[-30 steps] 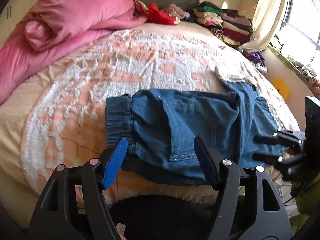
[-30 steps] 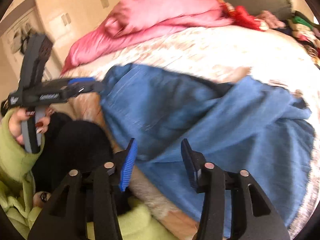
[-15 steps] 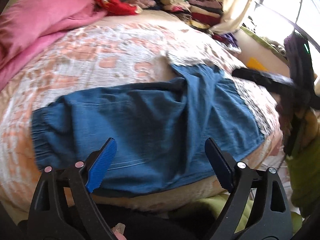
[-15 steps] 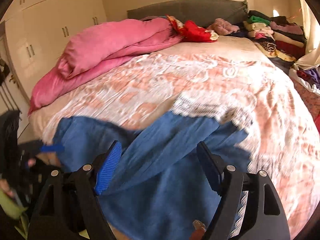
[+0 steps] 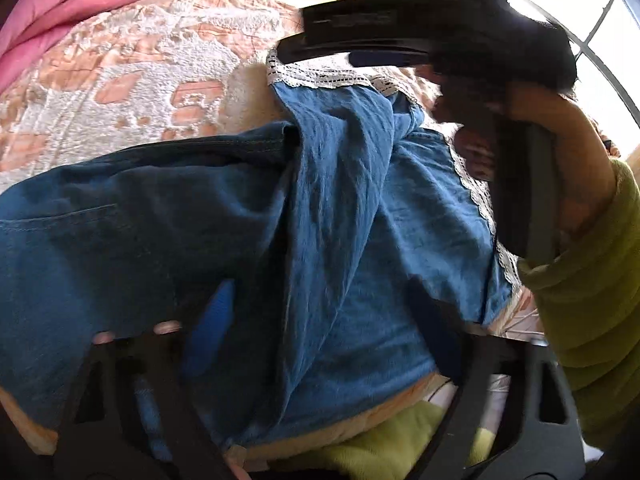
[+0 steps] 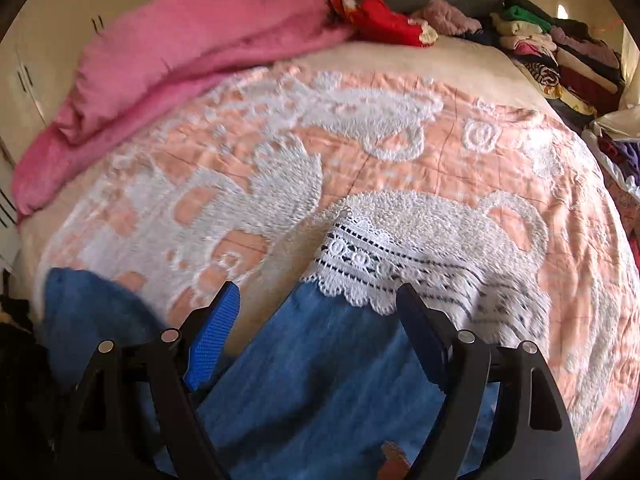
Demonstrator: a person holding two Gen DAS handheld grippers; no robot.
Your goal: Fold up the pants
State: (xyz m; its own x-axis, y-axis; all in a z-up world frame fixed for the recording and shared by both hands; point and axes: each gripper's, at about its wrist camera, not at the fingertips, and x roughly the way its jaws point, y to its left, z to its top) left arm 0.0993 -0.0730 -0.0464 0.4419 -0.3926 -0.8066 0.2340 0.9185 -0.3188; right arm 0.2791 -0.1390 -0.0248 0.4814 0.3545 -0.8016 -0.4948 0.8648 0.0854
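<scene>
Pants: the blue denim pants [image 5: 168, 216] lay across the near edge of the bed, one leg folded over on a slant, its white lace hem [image 6: 384, 264] reaching toward the middle of the bedspread.
Bedspread: a peach bedspread [image 6: 400, 128] with raised white patterns covered the bed under the pants.
Left gripper: the left gripper [image 5: 320, 316] hung low over the pants with its jaws spread wide and nothing between them; the view was blurred, so I could not tell if the tips touched the cloth.
Right gripper: the right gripper [image 6: 318, 304] was held over the lace-hemmed leg, jaws wide apart, the denim showing between them but not pinched. From the left wrist view it crossed above the lace hem, gripped by a hand [image 5: 560, 148] in a green sleeve [image 5: 596, 300].
Pink blanket: a pink blanket [image 6: 192, 52] was heaped along the far left side of the bed.
Other clothes: a red item [image 6: 384, 20] sat near the headboard, and stacked clothes [image 6: 560, 56] at the far right corner.
</scene>
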